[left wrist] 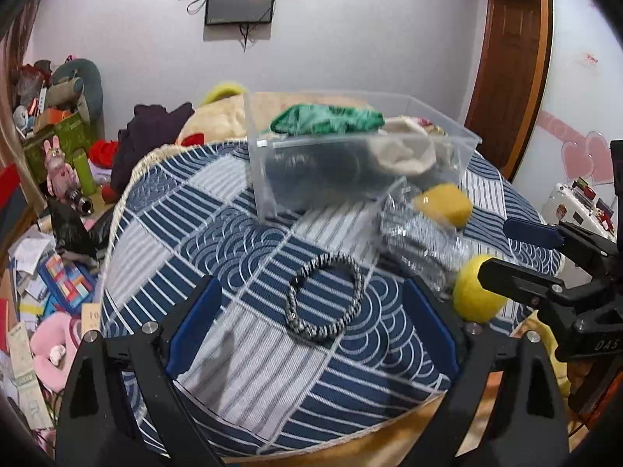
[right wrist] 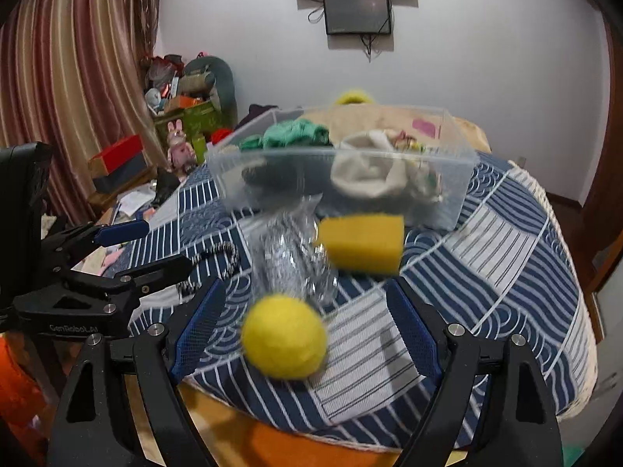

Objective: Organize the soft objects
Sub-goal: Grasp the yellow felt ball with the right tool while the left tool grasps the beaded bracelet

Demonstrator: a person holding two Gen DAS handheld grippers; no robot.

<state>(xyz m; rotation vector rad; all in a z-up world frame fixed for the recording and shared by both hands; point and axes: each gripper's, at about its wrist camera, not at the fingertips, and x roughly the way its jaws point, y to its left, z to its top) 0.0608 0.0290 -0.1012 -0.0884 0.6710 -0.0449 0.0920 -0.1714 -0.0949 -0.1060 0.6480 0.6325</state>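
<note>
While a clear plastic bin (left wrist: 350,163) at the far side of the bench (left wrist: 241,366) already holds a green cloth (left wrist: 327,118), a cream sock (left wrist: 409,148) and a dark item low against its near wall, four soft objects lie outside it, suggesting the sorting is roughly half done.

The left tongs (left wrist: 311,330) are spread wide and empty, with a black-and-white braided band (left wrist: 325,297) lying flat on the blue patterned cloth directly ahead, between the two blue pads (left wrist: 194,327) but touching neither. The right tongs (right wrist: 307,330) are likewise spread and hold nothing; a yellow felt ball (right wrist: 284,336) sits between their fingers, nearer the left pad, with daylight visible on both sides.

Just beyond the ball, ahead of the right tongs, a crinkled silvery packet (right wrist: 292,257) lies on the cloth, and to its right a yellow sponge (right wrist: 362,243) rests close to the bin's near wall. Both pictures are blurred here, so whether sponge and packet touch cannot be told.

Judged from this layout, the ball and the band look like the next two pickups, one for each set of tongs, with the sponge and the packet to follow. The bin appears to have room left on its right side, behind the sock.
</note>
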